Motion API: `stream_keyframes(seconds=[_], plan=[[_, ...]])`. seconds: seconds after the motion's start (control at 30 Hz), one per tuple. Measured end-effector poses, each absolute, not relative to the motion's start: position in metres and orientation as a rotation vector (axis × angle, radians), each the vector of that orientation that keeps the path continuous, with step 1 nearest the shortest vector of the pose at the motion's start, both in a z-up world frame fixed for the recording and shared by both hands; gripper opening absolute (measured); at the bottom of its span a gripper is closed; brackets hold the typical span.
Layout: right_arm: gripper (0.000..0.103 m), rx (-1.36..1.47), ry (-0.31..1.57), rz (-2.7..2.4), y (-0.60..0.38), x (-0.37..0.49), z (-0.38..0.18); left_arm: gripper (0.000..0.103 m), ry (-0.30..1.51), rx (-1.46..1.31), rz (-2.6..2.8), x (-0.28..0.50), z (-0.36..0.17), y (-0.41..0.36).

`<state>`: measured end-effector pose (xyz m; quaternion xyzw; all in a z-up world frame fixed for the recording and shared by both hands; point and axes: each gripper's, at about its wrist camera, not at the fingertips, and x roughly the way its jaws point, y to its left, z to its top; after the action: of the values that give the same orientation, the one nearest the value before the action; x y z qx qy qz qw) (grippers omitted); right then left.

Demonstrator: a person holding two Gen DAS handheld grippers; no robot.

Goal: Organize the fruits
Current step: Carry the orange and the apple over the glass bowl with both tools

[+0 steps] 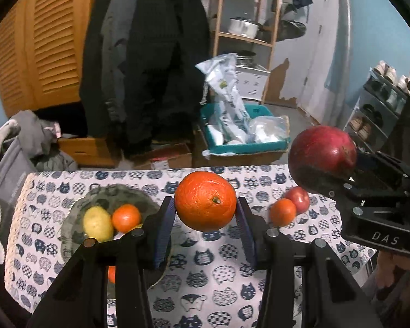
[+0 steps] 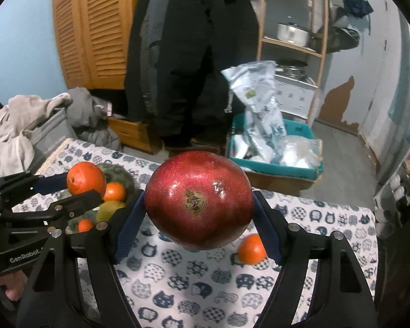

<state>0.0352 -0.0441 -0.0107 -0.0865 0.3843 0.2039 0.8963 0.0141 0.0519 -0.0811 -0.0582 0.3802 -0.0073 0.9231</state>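
My left gripper (image 1: 205,203) is shut on a large orange (image 1: 205,201), held above the cat-print tablecloth (image 1: 205,276). Left of it sits a grey-green bowl (image 1: 76,213) holding a lemon (image 1: 97,222) and a small orange (image 1: 126,217). My right gripper (image 2: 199,201) is shut on a dark red pomegranate (image 2: 199,199), also held off the cloth. A small orange (image 1: 283,212) and a red fruit (image 1: 298,199) lie on the cloth to the right. In the right wrist view, the left gripper (image 2: 84,188) holds its orange (image 2: 86,178) over the bowl (image 2: 123,173).
Beyond the table's far edge stand a teal crate (image 1: 259,147) of plastic bags, cardboard boxes, hanging dark coats (image 1: 150,68) and a wooden shelf (image 1: 246,35). Piled clothes (image 1: 27,142) lie at the left, a shoe rack (image 1: 380,114) at the right.
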Motion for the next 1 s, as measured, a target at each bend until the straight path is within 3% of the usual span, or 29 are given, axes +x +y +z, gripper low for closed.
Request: stream_keyframes(seconds=[0.57,1.0], plan=[[0.076,-0.196,0.870,0.579,0.051,0.044,-0.035,0.046,0.823,-0.197,0.152,-0.006,-0.106,0.144],[0.076,-0.245,0.978,0.663,0.118,0.048,-0.083,0.046,0.945,-0.241,0.238,-0.011,-0.159,0.201]])
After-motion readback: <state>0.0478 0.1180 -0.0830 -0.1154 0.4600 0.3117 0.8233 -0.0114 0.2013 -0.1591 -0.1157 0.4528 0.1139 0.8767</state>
